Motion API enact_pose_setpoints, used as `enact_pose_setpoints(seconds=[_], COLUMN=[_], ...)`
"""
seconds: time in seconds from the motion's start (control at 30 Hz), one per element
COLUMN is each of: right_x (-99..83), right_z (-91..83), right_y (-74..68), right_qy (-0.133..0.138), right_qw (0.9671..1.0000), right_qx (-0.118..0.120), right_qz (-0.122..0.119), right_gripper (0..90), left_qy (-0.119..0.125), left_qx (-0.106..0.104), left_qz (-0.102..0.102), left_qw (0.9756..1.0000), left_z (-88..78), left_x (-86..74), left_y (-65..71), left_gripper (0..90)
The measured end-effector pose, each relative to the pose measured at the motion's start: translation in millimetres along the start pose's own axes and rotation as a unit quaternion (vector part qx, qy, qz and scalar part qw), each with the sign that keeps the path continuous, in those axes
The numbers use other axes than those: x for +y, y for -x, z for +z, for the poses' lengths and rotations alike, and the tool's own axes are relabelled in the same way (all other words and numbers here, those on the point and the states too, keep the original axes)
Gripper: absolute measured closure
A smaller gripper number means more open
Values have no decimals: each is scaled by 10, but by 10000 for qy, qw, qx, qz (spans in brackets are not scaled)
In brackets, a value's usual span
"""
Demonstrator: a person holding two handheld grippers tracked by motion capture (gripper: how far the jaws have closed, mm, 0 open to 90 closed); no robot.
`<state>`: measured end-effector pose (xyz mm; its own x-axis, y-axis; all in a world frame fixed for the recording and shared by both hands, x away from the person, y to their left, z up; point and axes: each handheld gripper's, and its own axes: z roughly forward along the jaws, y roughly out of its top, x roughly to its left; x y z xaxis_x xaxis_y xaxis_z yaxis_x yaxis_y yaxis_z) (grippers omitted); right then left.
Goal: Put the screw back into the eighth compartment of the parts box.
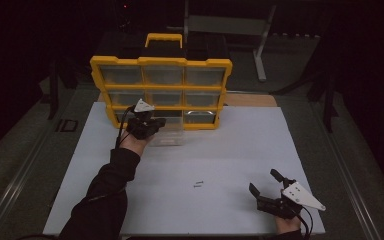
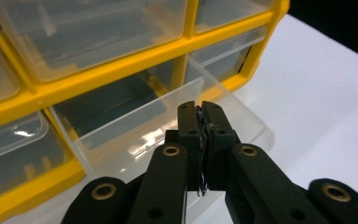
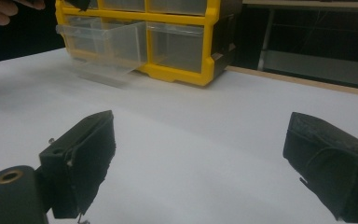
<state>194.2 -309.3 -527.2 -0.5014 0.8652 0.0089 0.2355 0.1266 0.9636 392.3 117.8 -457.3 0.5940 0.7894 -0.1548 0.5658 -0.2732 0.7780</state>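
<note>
Yellow organizer [image 1: 161,88]: stands upright at the far edge of the white counter [image 1: 230,150], nine clear compartments in a yellow frame, handle on top.
Clear drawer [image 1: 167,134]: pulled out of the organizer's bottom row, middle slot, and resting on the counter just in front of it; in the left gripper view its near wall [image 2: 135,112] rises right ahead of the jaw tips.
Left gripper [image 1: 155,123]: held at the drawer, in front of the organizer's lower left part; jaws pressed together, nothing seen between them [image 2: 200,140].
Right gripper [image 1: 265,182]: well apart from the organizer, near the counter's front right corner; jaws wide apart and bare [image 3: 196,154].
Screws [image 1: 198,184]: two small dark pieces on the counter, well in front of the organizer, between the two grippers.
</note>
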Motion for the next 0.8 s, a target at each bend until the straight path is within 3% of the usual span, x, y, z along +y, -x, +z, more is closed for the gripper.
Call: enact_pose_setpoints(seconds=[0.27, 0.47, 0.8], right_x=[1, -2, -5], right_z=[-2, 4, 3], right_y=[0, 2, 7], right_qy=[-3, -17, -24], right_qw=[10000, 10000, 10000], right_qx=[3, 6, -9], right_qz=[-6, 2, 12], right_gripper=[91, 91, 92], left_qy=[-286, -663, -597], left_qx=[2, 80, 36], left_qz=[-47, -25, -152], left_qw=[9996, 9978, 9981], left_z=[103, 208, 156], left_x=[-3, 3, 67], left_y=[-36, -57, -74], left_gripper=[867, 854, 444])
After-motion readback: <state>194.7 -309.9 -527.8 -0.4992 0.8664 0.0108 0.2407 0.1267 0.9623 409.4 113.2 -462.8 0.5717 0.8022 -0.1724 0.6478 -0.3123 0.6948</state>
